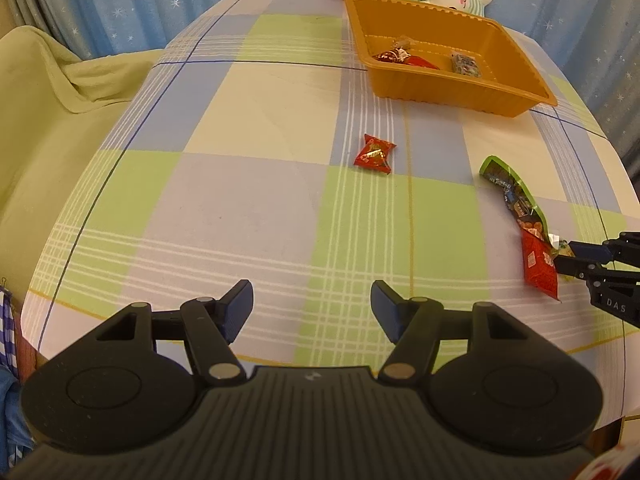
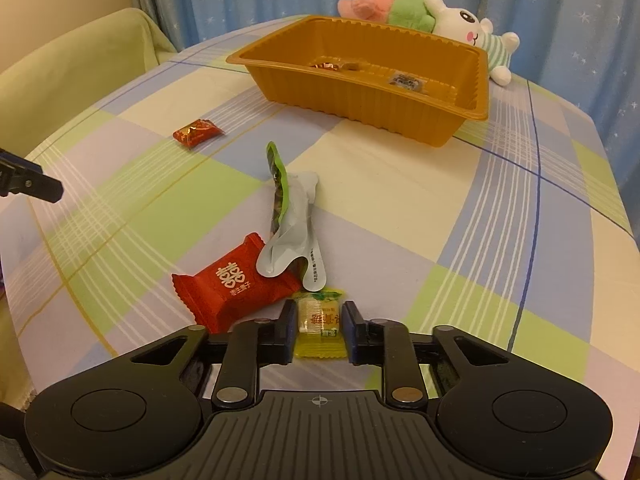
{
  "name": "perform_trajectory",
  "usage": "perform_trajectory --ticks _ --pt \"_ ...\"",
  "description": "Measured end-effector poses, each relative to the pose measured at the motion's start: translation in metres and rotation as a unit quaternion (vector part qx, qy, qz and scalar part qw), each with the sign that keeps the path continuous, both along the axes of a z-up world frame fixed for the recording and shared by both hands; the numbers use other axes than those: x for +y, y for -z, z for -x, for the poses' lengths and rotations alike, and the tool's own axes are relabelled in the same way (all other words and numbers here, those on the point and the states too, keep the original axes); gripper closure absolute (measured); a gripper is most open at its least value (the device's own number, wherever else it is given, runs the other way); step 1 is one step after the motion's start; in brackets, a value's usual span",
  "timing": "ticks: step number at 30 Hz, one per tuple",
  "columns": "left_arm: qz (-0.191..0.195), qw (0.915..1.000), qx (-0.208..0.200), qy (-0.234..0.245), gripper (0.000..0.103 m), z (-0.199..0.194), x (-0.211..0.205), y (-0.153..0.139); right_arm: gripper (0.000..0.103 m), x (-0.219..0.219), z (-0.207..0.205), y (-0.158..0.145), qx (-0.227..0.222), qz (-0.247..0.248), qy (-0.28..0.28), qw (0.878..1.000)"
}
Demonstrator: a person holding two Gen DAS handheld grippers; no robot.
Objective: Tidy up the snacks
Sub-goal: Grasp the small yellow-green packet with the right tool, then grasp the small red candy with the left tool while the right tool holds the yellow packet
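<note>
Left claw [image 1: 312,312] hovers with jaws apart; right claw [image 2: 318,330] is clamped.

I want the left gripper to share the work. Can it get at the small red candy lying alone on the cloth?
Probably yes. The left gripper is open and empty, and only bare tablecloth lies between it and the small red candy.

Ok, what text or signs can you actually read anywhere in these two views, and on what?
"DAS": right gripper body, left wrist view.
"囍": red packet; smaller line below unreadable.
Yellow candy: red characters, blurred.
Green wrapper, its silver back, tray snacks: print too small.
</note>
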State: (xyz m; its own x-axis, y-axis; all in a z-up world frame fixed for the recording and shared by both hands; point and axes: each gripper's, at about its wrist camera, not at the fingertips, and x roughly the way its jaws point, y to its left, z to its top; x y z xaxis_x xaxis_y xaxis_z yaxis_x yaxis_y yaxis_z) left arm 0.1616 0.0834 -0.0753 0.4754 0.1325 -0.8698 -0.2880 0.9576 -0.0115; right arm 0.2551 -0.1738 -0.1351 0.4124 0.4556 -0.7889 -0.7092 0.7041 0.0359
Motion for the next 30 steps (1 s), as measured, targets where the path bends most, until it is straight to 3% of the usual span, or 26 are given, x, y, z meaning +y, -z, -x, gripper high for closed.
perform_trajectory --ticks 7,14,23,25,30 --pt "-0.01 0.9998 -0.005 0.016 0.04 -0.012 -0.007 0.004 0.081 -0.004 0.001 -0.001 0.011 -0.001 0.016 1.0" --pt "-0.008 0.9988 -0.026 0.04 0.042 -0.033 -0.006 0.006 0.081 -0.026 -0.004 -0.01 0.024 -0.024 0.068 0.997" --pt "-0.024 0.9935 -0.061 0.093 0.046 -0.081 -0.008 0.012 0.081 -0.063 -0.015 -0.027 0.029 -0.052 0.159 0.986" --pt "-0.024 0.9924 -0.064 0.102 0.052 -0.093 -0.008 0.015 0.081 -0.069 -0.016 -0.031 0.028 -0.057 0.175 0.982" --pt "-0.026 0.9903 -0.061 0.122 0.052 -0.117 -0.01 0.025 0.081 -0.081 -0.014 -0.037 0.024 -0.061 0.207 0.976"
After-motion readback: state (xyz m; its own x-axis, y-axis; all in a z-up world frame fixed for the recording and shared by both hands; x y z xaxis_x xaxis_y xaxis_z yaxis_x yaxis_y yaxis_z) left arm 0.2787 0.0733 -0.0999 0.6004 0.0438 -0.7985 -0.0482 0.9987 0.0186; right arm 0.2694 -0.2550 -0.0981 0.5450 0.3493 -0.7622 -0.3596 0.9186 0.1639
